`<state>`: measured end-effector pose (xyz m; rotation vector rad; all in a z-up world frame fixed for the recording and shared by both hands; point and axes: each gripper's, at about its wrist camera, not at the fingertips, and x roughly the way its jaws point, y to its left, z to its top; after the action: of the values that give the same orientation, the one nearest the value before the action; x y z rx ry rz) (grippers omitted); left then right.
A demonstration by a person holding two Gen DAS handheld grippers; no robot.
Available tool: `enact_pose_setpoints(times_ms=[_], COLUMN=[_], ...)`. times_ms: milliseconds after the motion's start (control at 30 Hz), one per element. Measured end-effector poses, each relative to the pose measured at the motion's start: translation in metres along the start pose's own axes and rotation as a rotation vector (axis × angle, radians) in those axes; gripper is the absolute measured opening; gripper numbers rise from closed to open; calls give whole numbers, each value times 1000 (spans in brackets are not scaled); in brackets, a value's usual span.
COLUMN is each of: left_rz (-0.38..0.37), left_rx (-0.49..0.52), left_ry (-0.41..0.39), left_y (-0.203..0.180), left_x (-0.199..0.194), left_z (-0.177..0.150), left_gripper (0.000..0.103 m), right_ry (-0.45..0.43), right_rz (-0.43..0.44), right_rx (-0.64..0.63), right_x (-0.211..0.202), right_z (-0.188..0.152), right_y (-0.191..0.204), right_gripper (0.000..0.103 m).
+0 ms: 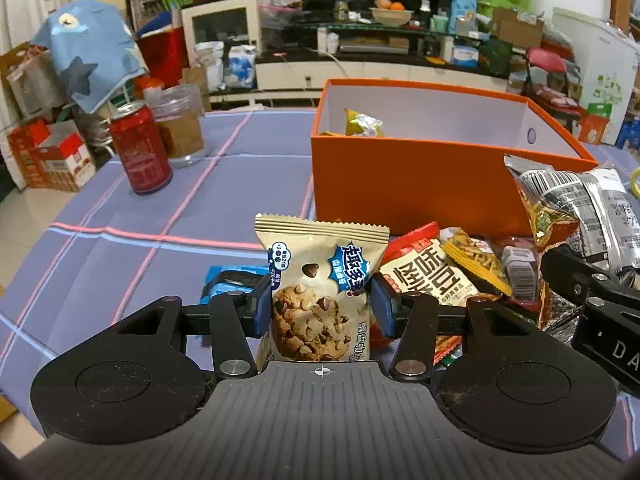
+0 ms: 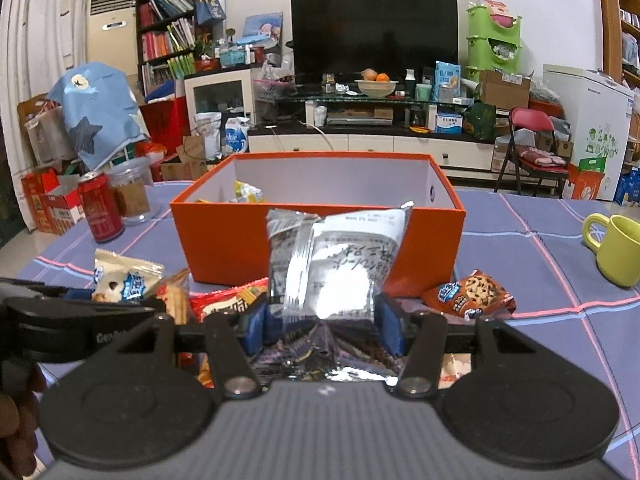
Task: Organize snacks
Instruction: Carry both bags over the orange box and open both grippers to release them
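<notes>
While each hand-held gripper is clenched on a packet in front of the open orange cardboard box [image 2: 320, 240], left hand-held gripper [image 1: 322, 308] on the beige cookie packet [image 1: 320, 292], right hand-held gripper [image 2: 322, 326] on the silver foil packet [image 2: 332, 268], carry both over the box's near wall before letting go.

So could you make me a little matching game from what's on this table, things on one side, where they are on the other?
Things:
1. cookie packet
2. silver packet
3. red can
4. mug

Places:
A. beside the clear jar
B. in the right gripper
C. alone, right of the orange box
D. in the left gripper

Pairs: 1-D, 2-B, 3-A, 4-C
</notes>
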<state>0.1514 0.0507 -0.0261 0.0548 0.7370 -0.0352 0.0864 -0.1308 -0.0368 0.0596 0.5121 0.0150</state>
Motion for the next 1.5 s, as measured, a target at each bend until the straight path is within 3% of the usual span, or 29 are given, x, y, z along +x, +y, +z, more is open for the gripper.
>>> enact_pose_setpoints(times_ms=[1000,1267,1500], left_rz=[-8,-69,-136], left_rx=[-16,-62,-83], left_ry=[-42,-132,-186], left_y=[5,6,-14], left_x=[-16,-34,5], left_z=[9,55,123], left_gripper=[33,33,33], right_ry=[-41,-119,-164], right_rz=[37,35,39], right_rx=[12,49,144], right_x=[-10,-15,31], right_z=[3,39,93], right_y=[2,-15,-52], right_gripper=[56,56,56])
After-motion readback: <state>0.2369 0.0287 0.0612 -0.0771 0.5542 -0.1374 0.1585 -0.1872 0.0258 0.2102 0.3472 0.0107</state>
